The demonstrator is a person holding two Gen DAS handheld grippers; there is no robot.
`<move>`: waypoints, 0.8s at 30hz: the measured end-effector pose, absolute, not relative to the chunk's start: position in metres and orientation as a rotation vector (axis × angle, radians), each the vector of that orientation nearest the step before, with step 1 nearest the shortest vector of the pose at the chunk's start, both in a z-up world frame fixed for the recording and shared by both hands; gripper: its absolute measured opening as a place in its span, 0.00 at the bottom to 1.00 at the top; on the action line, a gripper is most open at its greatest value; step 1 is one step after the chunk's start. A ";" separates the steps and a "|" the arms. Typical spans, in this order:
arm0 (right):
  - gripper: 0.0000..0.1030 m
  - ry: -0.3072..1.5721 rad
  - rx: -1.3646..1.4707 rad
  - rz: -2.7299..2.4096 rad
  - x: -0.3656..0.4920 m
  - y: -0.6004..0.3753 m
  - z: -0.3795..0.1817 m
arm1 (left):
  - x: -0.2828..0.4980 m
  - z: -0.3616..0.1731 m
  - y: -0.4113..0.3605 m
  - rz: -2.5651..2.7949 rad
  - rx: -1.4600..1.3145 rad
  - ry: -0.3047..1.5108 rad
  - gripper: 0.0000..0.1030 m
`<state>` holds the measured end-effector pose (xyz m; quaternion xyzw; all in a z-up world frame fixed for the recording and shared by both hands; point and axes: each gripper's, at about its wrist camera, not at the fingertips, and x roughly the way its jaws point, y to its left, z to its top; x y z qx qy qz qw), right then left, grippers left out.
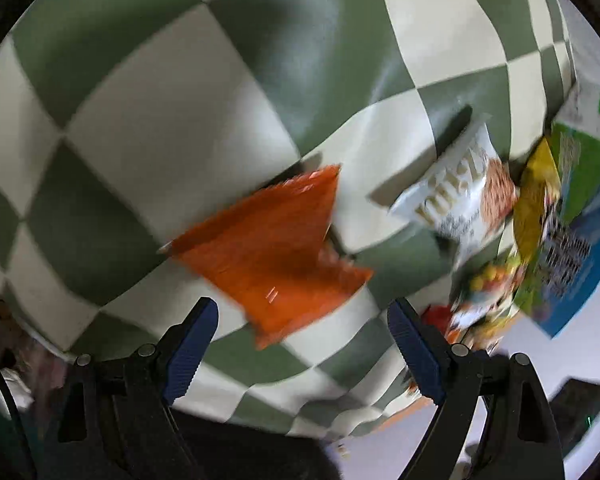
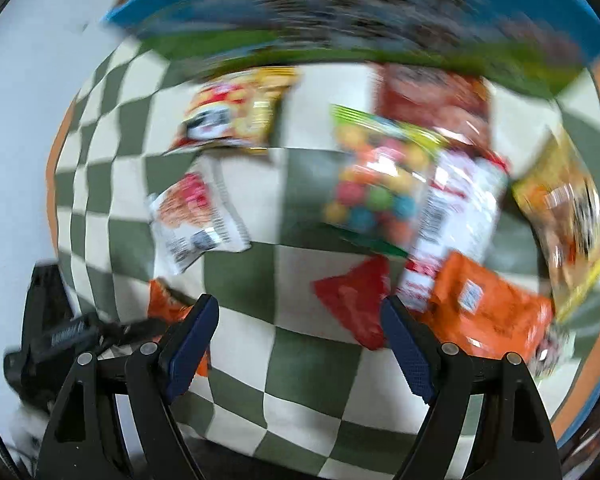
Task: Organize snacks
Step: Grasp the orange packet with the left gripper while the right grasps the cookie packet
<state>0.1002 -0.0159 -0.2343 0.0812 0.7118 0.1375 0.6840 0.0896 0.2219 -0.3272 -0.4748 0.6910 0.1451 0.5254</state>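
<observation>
A green-and-cream checked cloth [image 2: 308,360] carries the snacks. On it lie an orange bag [image 1: 276,248], a white bag [image 1: 456,200], a yellow bag [image 1: 536,204], a clear bag of coloured balls [image 2: 376,184], a red bag [image 2: 356,304], a red-and-white pack [image 2: 456,216] and a blue-green box [image 1: 580,232], its print blurred.

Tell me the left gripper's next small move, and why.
Probably ease the left gripper down onto the orange packet. Its jaws are open and empty, and that packet lies alone on the checkered cloth just ahead of the fingertips.
</observation>
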 end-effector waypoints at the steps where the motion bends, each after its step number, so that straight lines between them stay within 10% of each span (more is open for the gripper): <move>1: 0.83 1.573 0.095 0.358 0.102 0.000 -0.228 | 0.090 -0.330 0.221 0.359 -1.141 1.639 0.84; 5: 0.83 1.494 -0.246 0.503 0.104 0.053 -0.210 | 0.089 -0.338 0.222 0.387 -1.067 1.594 0.60; 19: 0.82 1.268 -1.287 0.884 0.078 0.188 -0.271 | 0.060 -0.336 0.236 0.495 -0.842 1.525 0.58; 24: 0.60 1.366 -1.171 0.812 0.096 0.177 -0.285 | 0.067 -0.338 0.232 0.491 -0.805 1.529 0.58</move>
